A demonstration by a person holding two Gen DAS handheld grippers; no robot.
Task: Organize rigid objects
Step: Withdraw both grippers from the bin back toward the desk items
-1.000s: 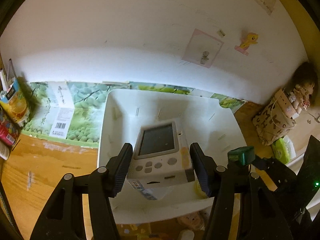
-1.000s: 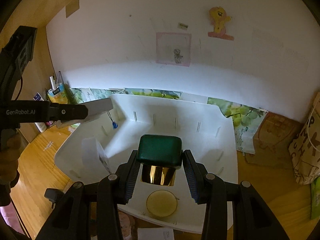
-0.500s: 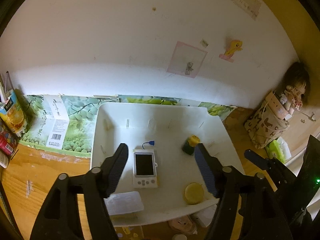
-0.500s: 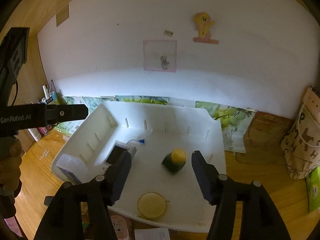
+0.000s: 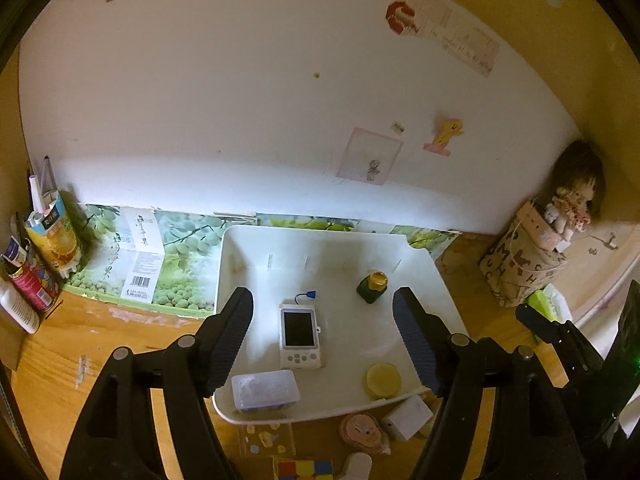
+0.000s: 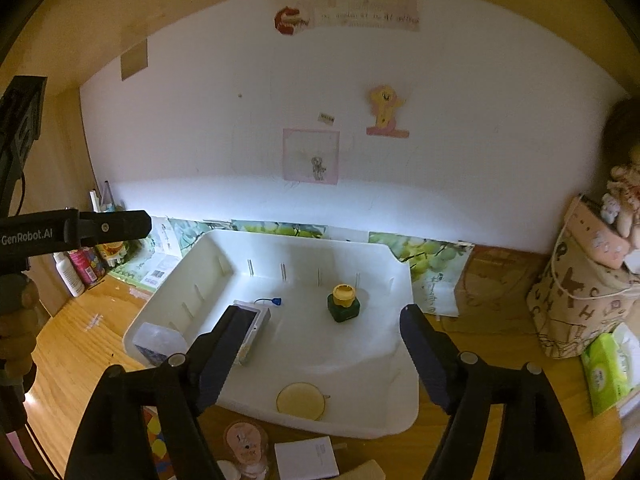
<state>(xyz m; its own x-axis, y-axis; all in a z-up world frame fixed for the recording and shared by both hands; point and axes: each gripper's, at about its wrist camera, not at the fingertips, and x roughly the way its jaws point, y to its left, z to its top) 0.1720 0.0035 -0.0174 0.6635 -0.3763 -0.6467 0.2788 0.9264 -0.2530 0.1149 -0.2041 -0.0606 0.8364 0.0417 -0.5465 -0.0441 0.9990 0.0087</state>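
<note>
Both tools — left (image 5: 322,340), right (image 6: 320,350) — just opened, empty; right finger (image 6: 224,354) hides part of the handheld console (image 6: 252,334).

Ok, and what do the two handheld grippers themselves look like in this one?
Both are matte black. The left gripper and the right gripper each have two flat fingers with ribbed dark pads and silver pivot screws. Seen from the right wrist, the left one's body carries white GenRobot.AI lettering.
</note>
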